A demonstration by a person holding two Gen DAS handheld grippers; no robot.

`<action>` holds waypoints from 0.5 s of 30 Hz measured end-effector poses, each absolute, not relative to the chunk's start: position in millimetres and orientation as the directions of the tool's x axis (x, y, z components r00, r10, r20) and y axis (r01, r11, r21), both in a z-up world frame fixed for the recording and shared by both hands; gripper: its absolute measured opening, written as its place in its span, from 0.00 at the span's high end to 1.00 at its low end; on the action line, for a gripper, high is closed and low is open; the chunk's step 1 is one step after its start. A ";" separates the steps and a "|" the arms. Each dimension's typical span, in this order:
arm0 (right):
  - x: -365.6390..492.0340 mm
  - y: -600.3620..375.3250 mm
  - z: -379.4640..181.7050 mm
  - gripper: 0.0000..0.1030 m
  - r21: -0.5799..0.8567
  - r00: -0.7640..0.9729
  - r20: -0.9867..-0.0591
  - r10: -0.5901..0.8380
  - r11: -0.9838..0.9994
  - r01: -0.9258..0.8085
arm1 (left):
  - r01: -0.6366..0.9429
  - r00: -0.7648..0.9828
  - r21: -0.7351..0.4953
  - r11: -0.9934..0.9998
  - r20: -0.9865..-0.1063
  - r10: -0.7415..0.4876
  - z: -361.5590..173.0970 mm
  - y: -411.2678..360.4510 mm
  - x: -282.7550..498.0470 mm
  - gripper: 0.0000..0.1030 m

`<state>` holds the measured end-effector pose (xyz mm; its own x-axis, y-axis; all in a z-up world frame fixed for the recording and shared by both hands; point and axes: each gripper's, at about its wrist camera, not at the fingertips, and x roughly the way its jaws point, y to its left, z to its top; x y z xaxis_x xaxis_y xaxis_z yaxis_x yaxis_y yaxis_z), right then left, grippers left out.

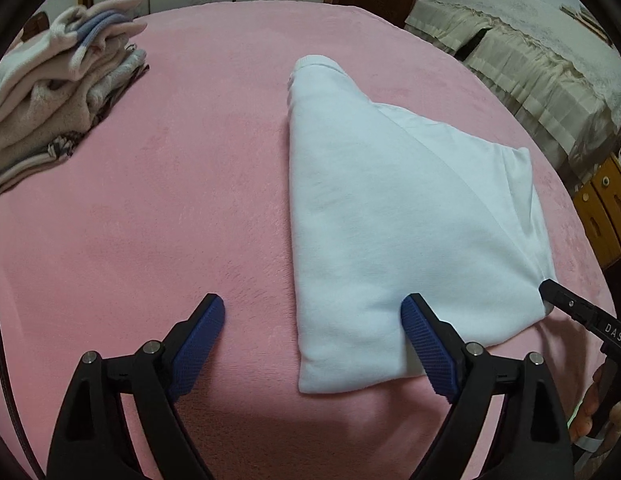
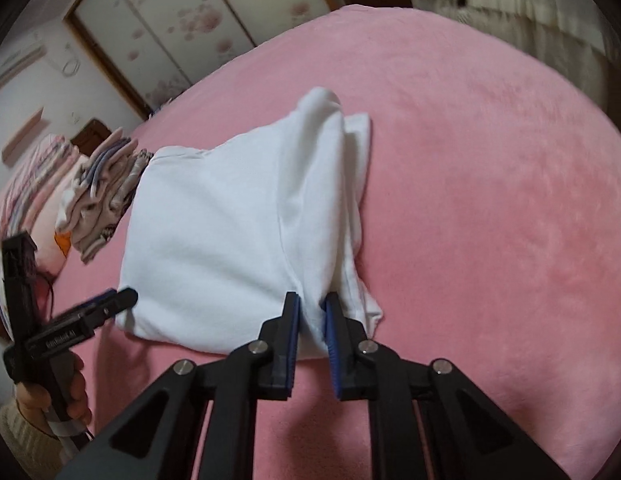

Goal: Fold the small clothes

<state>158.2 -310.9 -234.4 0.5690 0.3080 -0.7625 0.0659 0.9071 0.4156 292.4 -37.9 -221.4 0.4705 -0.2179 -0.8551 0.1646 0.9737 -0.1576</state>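
**Near edge pinched on one corner, the other grip not yet made**

In the left wrist view a pile (image 1: 58,92) of folded clothes sits at upper left on the pink blanket (image 1: 190,208). Lower centre, the left gripper (image 1: 312,310) stands wide: one pad lies on bare blanket, the other rests on top of the white garment (image 1: 390,220) near its near-left corner, so nothing is clamped. The garment fills the centre and right of that frame, already folded lengthwise, a sleeve laid over its right side.

In the right wrist view the garment runs from centre left toward the bottom centre, and the right gripper (image 2: 312,304) is narrowed onto a ridge of cloth at the near hem; the pads seem to press it, though the fold hides the contact.

The step in hand looks like taking both near corners for a crosswise fold. Next, the left gripper likely needs to straddle its corner and close; then both would carry the hem toward the collar at upper centre, keeping the edge level.
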 end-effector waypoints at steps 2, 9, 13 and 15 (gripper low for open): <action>157.7 -310.8 -231.5 0.89 0.415 0.574 -0.758 0.308 0.908 0.062 | 0.159 0.468 -0.177 0.971 -0.853 -0.232 -220.8 -35.2 293.5 0.12; 155.2 -303.1 -206.8 0.78 0.315 0.598 -0.769 0.226 0.948 0.046 | 0.187 0.529 -0.106 0.977 -0.827 -0.191 -204.2 -41.8 281.8 0.13; 155.9 -297.4 -178.4 0.78 0.220 0.670 -0.731 0.129 0.974 0.052 | 0.204 0.621 -0.067 0.977 -0.763 -0.182 -177.2 -47.1 274.8 0.13; 163.2 -293.9 -164.9 0.78 0.198 0.705 -0.699 0.119 0.980 0.031 | 0.217 0.658 -0.085 0.973 -0.723 -0.210 -162.4 -50.3 279.9 0.13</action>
